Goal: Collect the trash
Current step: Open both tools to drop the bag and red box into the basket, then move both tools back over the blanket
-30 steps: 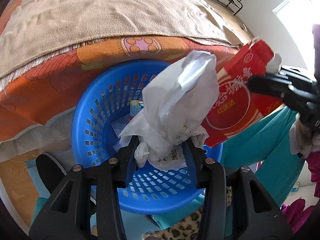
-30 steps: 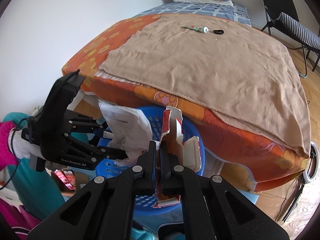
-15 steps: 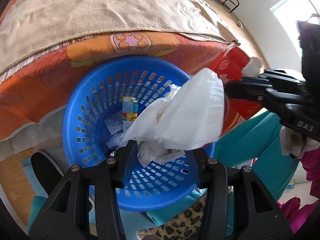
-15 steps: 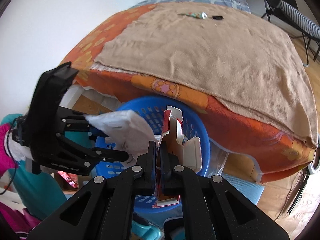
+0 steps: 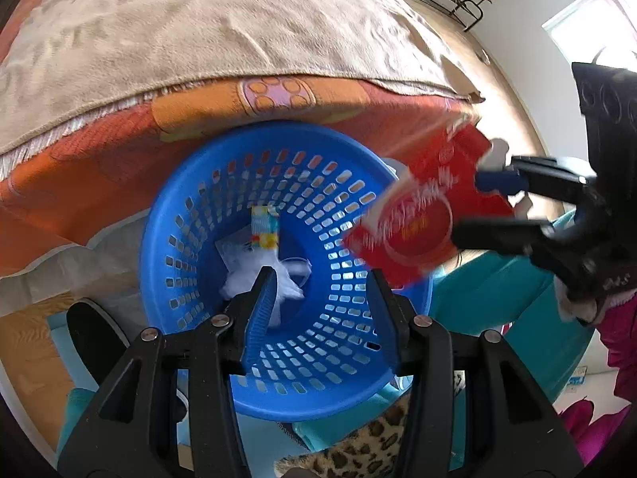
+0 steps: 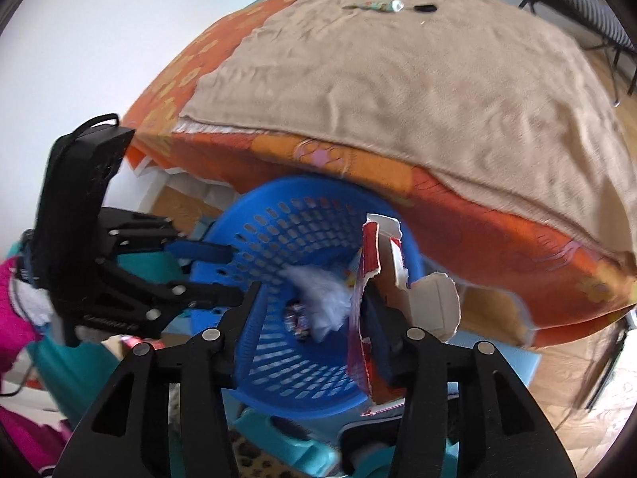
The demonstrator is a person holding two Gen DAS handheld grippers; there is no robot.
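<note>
Beige blanket is spread over an orange patterned bed cover on a bed that fills the upper half of both views, with a white wall at 10 o'clock in the right wrist view and wooden floor beyond the bed at 2 o'clock in the left wrist view. A small tube and a black object are seen lying on the blanket at 12 o'clock. Against the bed's edge a blue perforated basket is set, and crumpled white plastic and a small colourful carton are seen at its bottom. The left gripper is held over the basket with its fingers spread wide and nothing between them. The right gripper is likewise parted; a torn red carton is seen against its right finger above the basket rim, though whether it is gripped cannot be told.
</note>
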